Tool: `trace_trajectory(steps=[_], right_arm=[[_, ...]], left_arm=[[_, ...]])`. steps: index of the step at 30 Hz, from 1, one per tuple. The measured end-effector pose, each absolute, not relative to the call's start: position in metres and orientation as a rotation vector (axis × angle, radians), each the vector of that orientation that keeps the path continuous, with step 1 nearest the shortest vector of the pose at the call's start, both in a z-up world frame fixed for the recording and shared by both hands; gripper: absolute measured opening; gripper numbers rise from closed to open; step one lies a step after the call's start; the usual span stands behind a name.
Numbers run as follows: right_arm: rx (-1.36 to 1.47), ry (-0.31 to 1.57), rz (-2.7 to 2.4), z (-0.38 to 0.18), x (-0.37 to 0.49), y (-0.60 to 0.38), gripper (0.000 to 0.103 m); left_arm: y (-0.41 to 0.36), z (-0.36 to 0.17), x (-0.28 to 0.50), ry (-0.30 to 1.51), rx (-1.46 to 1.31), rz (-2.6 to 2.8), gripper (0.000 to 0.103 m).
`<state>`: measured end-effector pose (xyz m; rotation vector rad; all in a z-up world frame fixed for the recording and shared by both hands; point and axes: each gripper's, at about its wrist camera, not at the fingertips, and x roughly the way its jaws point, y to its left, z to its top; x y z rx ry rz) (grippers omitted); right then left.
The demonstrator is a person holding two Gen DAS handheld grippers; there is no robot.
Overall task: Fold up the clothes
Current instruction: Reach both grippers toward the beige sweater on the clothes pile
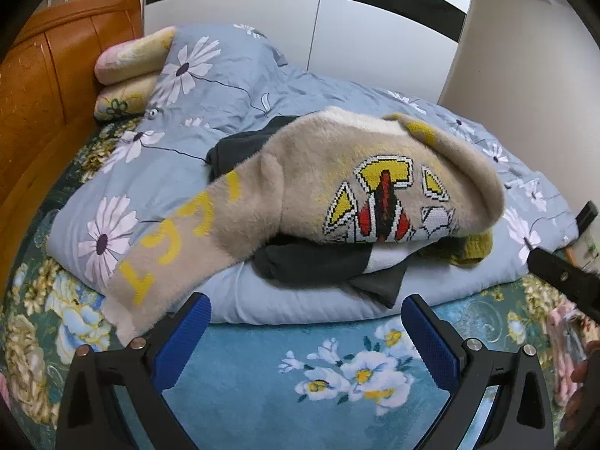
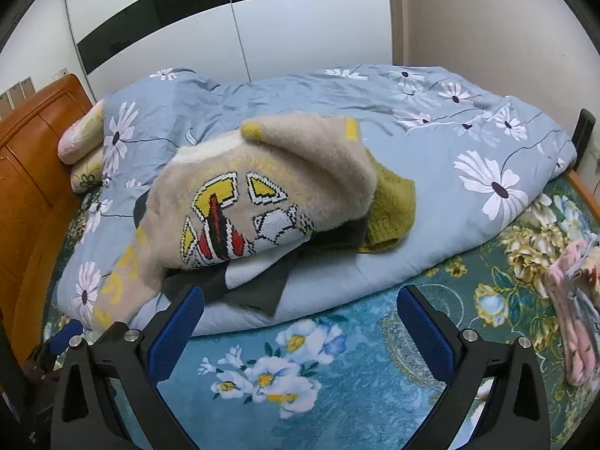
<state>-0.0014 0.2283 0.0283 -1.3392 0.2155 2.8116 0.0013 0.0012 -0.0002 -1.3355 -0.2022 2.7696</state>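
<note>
White wardrobe doors point(image 1: 375, 37) with a black band stand behind a bed whose orange wooden headboard point(image 1: 56, 75) runs along the left. Over the mattress lies a teal flowered bedspread point(image 1: 356, 375), and on it a pale blue quilt point(image 1: 225, 86) printed with white daisies is heaped toward the far side. Two yellow and pink pillows point(image 1: 127, 63) are stacked at the far left against the headboard.

On the near part of the quilt sits a fluffy beige sweater point(image 1: 337, 183) with a yellow, red and white knitted pattern on its front. One sleeve point(image 1: 168, 247) with yellow lettering trails toward the near left, down over the quilt's edge. Under the sweater lie a dark grey garment point(image 1: 318, 266) and an olive-yellow knit piece point(image 2: 390, 213) that sticks out at the right.

Both tools hang above the bedspread just near of the quilt. The left tool point(image 1: 305, 341) has its blue-padded fingers spread wide with nothing between them; the sleeve end lies beside its left finger. The right tool point(image 2: 300, 333) is likewise spread wide and holds nothing. A pink patterned cloth point(image 2: 573, 318) lies at the far right edge.
</note>
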Motion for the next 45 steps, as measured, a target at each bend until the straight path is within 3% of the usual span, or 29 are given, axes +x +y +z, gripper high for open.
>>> trace_trajectory(steps=[7,17,45], right_arm=[[-1.321,0.069,2.802,0.022,0.000,0.216,0.103],[-1.254,-0.014,2.881,0.024,0.004,0.196,0.103],[-1.362,-0.043,2.886,-0.007,-0.017,0.189,0.103]], left_arm=[[0.000,0.000,0.008,-0.288,-1.217,2.784,0.103],[-0.015,0.000,-0.008,-0.270,-1.194,2.826,0.103],[-0.010,-0.033,-0.055,-0.176,-1.337,2.741,0.103]])
